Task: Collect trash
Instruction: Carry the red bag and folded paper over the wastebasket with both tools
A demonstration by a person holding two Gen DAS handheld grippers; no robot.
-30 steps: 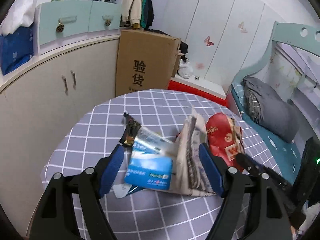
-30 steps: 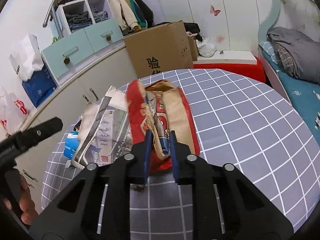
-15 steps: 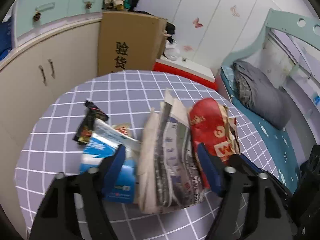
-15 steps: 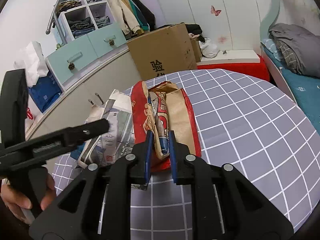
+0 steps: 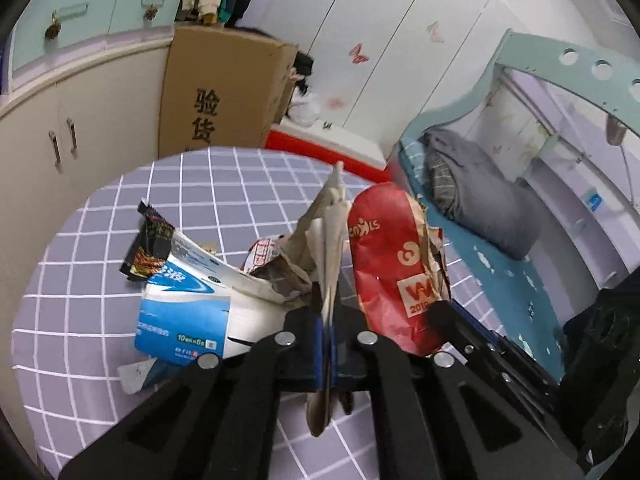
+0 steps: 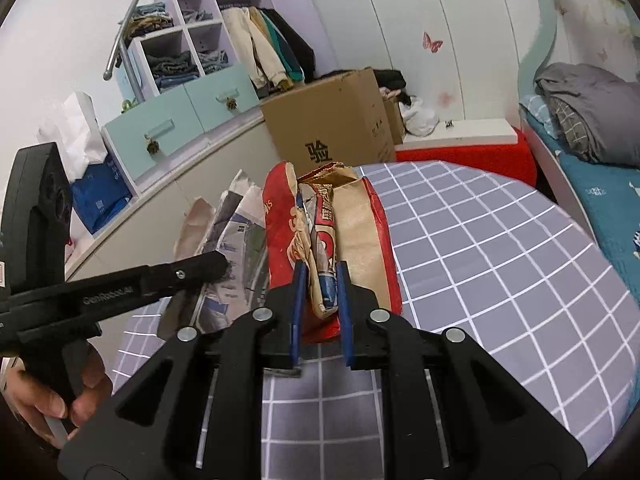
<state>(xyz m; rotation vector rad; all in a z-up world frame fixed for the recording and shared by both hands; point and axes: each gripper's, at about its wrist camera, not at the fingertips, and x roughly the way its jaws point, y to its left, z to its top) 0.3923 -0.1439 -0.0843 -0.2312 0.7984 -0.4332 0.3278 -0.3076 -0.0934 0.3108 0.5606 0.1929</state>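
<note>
On the round checked table (image 5: pixel 200 184) lies a pile of trash. My left gripper (image 5: pixel 326 300) is shut on the edge of a folded newspaper (image 5: pixel 332 220), which stands up thin between the pads. A blue and white tissue pack (image 5: pixel 184 312) and a black snack wrapper (image 5: pixel 150 248) lie to its left. The red paper bag (image 5: pixel 394 264) is on its right. In the right wrist view my right gripper (image 6: pixel 320 280) is shut on the crumpled mouth of that red paper bag (image 6: pixel 280 216), with the newspaper (image 6: pixel 236 232) and the left gripper (image 6: pixel 200 270) at its left.
A tall cardboard box (image 5: pixel 224 92) stands behind the table beside a cream cabinet (image 5: pixel 80 120). A bed with a grey blanket (image 5: pixel 480 200) runs along the right. A hand (image 6: pixel 52 400) holds the left gripper's handle. Bare checked cloth (image 6: pixel 480 260) spreads right of the bag.
My left gripper moved right from over the tissue pack to the newspaper and shut on its edge, folding it upright. The right gripper lifted a little with the red bag in it.
</note>
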